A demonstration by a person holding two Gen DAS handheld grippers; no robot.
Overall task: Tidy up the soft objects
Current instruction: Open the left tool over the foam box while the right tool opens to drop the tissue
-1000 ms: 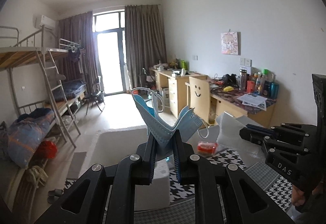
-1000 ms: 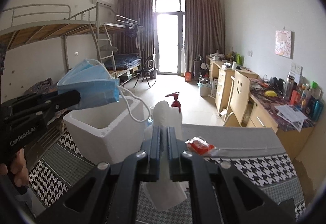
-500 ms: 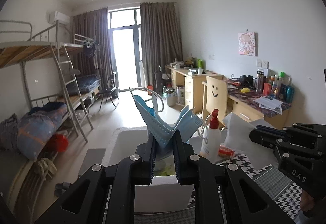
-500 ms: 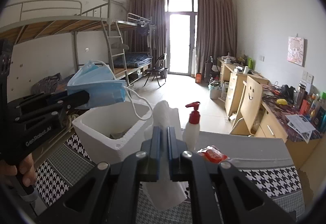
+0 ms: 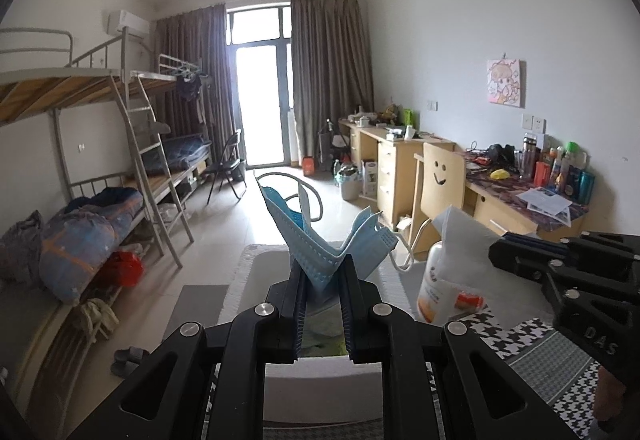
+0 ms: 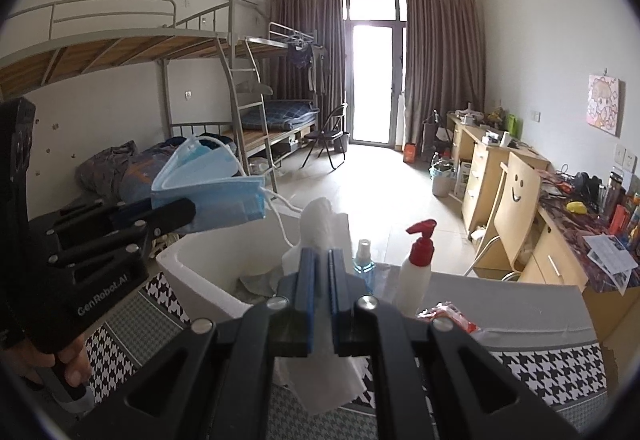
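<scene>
My left gripper [image 5: 322, 272] is shut on a bunch of blue face masks [image 5: 320, 240], their white ear loops sticking up; it hangs over the open white foam box [image 5: 256, 280]. In the right wrist view the same masks [image 6: 212, 192] jut from the left gripper [image 6: 176, 214] above the foam box [image 6: 208, 276]. My right gripper [image 6: 322, 264] is shut on a white tissue [image 6: 320, 216] that droops below the fingers. From the left wrist view that tissue [image 5: 464, 236] and the right gripper [image 5: 504, 252] sit at the right, beside the box.
A white pump bottle with a red top [image 6: 416, 272], a small blue spray bottle [image 6: 364, 268] and a red-and-clear packet [image 6: 444, 316] stand on the houndstooth-covered table [image 6: 540, 364] behind the box. Crumpled cloth lies inside the box. A hand [image 6: 68, 360] holds the left gripper.
Both grippers have moved toward the foam box with their loads; the box and the pump bottle now sit closer and lower in both views. Neither grip has changed.
</scene>
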